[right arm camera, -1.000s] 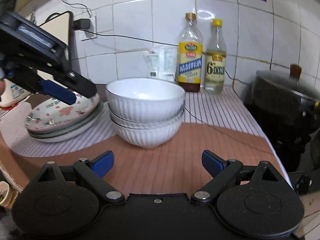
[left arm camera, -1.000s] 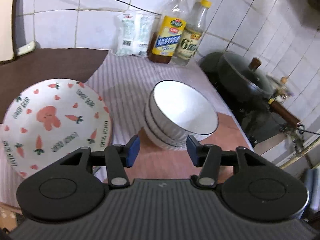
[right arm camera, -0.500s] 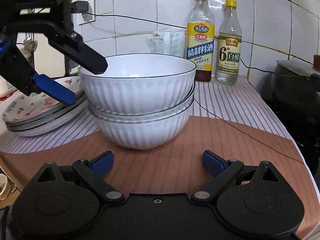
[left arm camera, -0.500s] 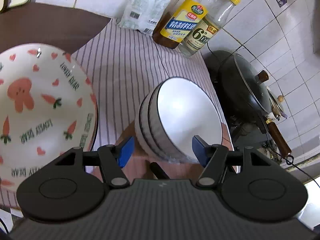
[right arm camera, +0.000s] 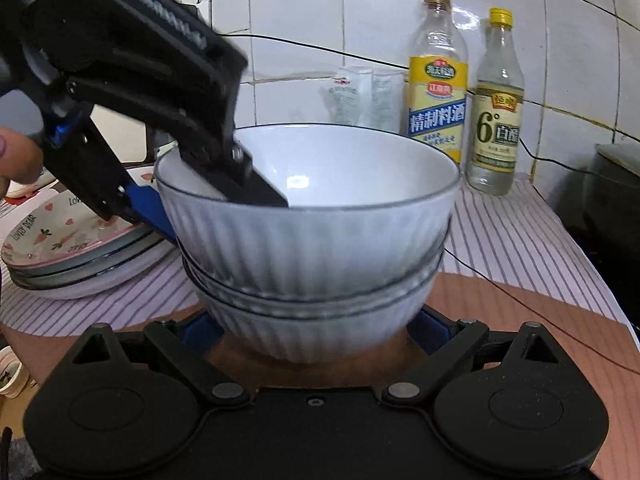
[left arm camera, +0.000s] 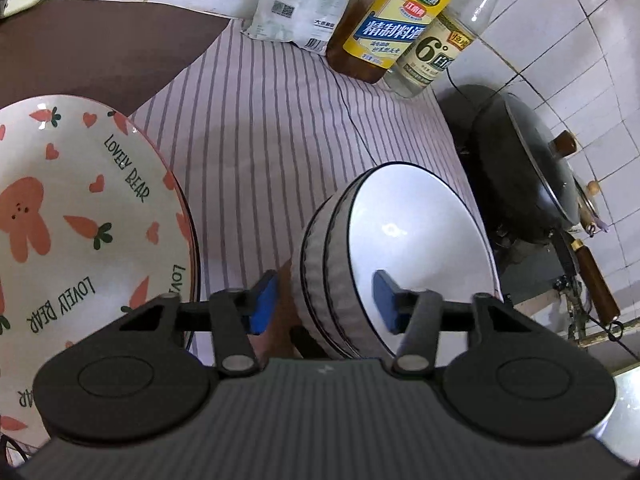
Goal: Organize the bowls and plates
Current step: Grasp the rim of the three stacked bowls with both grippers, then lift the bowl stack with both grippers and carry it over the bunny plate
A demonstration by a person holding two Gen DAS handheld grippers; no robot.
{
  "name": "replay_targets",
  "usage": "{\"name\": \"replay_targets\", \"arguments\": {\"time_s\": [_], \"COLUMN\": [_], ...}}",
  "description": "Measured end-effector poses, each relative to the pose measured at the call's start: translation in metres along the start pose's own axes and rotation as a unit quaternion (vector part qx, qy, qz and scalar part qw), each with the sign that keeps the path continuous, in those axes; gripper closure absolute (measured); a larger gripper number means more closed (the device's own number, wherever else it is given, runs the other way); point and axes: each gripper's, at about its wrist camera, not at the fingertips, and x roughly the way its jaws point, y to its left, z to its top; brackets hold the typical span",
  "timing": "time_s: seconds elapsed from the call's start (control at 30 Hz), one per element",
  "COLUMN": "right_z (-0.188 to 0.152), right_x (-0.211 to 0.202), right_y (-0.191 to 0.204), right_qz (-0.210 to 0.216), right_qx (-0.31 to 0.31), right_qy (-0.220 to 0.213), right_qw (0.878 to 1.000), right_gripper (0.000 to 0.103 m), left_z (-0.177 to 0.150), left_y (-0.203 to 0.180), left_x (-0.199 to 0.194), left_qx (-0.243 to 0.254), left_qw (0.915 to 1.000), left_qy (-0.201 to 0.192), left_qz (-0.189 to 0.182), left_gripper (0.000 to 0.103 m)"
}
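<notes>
Bowl stack (right arm camera: 312,248): you're closing left gripper (left arm camera: 324,302) astride top rim, not yet pinching; right gripper (right arm camera: 312,330) spread around base. Next: squeeze, lift.

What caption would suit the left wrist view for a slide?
Left gripper straddles the rim of the stacked white bowls, beside the carrot-print plate.

bowls (right arm camera: 312,240): white, ribbed (dark rims) | plate (left arm camera: 80,216): carrots, hearts | cloth (left arm camera: 260,120): purple-striped

The bench (left arm camera: 80,52) carries a striped cloth (left arm camera: 260,132): stacked bowls (left arm camera: 360,264) at five o'clock, plates (left arm camera: 80,216) at nine, two bottles (left arm camera: 400,24) at one.
</notes>
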Motion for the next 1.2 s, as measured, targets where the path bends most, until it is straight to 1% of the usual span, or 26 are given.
{"name": "replay_targets", "arguments": {"time_s": [0.07, 0.13, 0.17, 0.37, 0.43, 0.6, 0.7, 0.83, 1.1, 1.2], "right_z": [-0.001, -0.003, -0.003, -0.001, 0.0, 0.001, -0.001, -0.002, -0.004, -0.001], "right_x": [0.0, 0.0, 0.0, 0.006, 0.006, 0.004, 0.004, 0.003, 0.0, -0.003], "right_y": [0.0, 0.001, 0.001, 0.001, 0.001, 0.004, 0.006, 0.007, 0.01, 0.016], "right_qz": [0.001, 0.001, 0.002, 0.003, 0.001, -0.007, -0.014, -0.016, -0.015, -0.018], "right_qx": [0.003, 0.004, 0.006, 0.016, 0.021, 0.019, 0.024, 0.025, 0.033, 0.028], "right_qy": [-0.003, -0.007, -0.008, -0.006, -0.005, 0.0, -0.007, -0.011, -0.028, -0.038], "right_qw": [1.0, 1.0, 1.0, 1.0, 1.0, 1.0, 1.0, 1.0, 0.999, 0.999], "right_gripper": [0.004, 0.004, 0.004, 0.003, 0.003, 0.003, 0.003, 0.003, 0.003, 0.003], "left_z": [0.0, 0.001, 0.001, 0.001, 0.001, -0.002, -0.003, -0.007, -0.01, -0.013], "left_y": [0.0, 0.002, 0.003, 0.0, -0.002, -0.008, -0.002, -0.006, -0.006, -0.005], "left_x": [0.001, 0.002, 0.004, 0.005, 0.005, 0.004, 0.003, 0.0, -0.007, -0.014], "left_qx": [0.002, -0.003, -0.007, -0.016, -0.012, 0.017, -0.009, 0.015, 0.036, 0.051], "left_qw": [1.0, 1.0, 1.0, 0.9999, 0.9999, 0.9996, 0.9998, 0.9994, 0.9988, 0.9978], "left_qy": [-0.003, -0.002, 0.001, -0.004, -0.006, -0.011, -0.016, -0.024, -0.027, -0.037], "left_qz": [0.003, -0.001, -0.003, 0.004, 0.008, 0.018, 0.012, 0.017, 0.021, 0.02], "left_gripper": [0.063, 0.068, 0.068, 0.068, 0.068, 0.067, 0.068, 0.068, 0.068, 0.068]}}
